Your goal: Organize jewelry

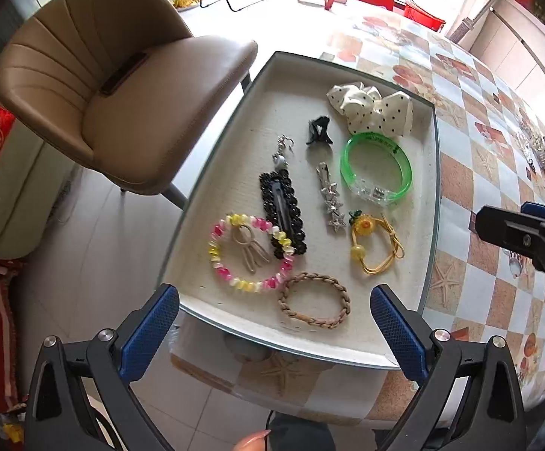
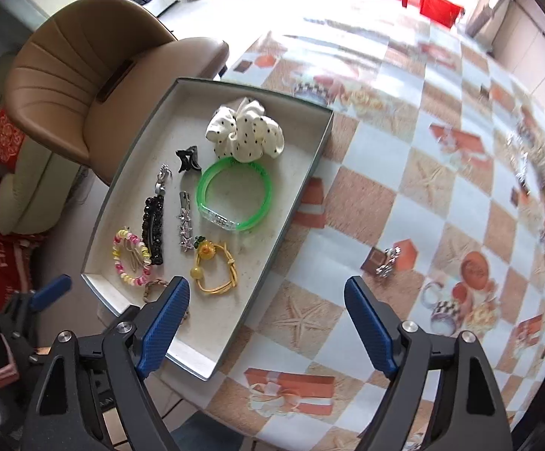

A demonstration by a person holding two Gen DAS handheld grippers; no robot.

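Both the left tongs (image 1: 274,332) and right tongs (image 2: 266,325) gape wide and empty, their ribbed blue pads bare. Beyond them a shallow grey tray (image 1: 231,143) at the counter's (image 2: 403,158) near-left corner holds a braided bracelet (image 1: 314,300), glossy green bangle (image 1: 375,171) and dotted fabric scrunchie (image 1: 372,107).

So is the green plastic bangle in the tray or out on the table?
In. The green plastic bangle lies flat inside the shallow grey tray, below the polka-dot scrunchie.
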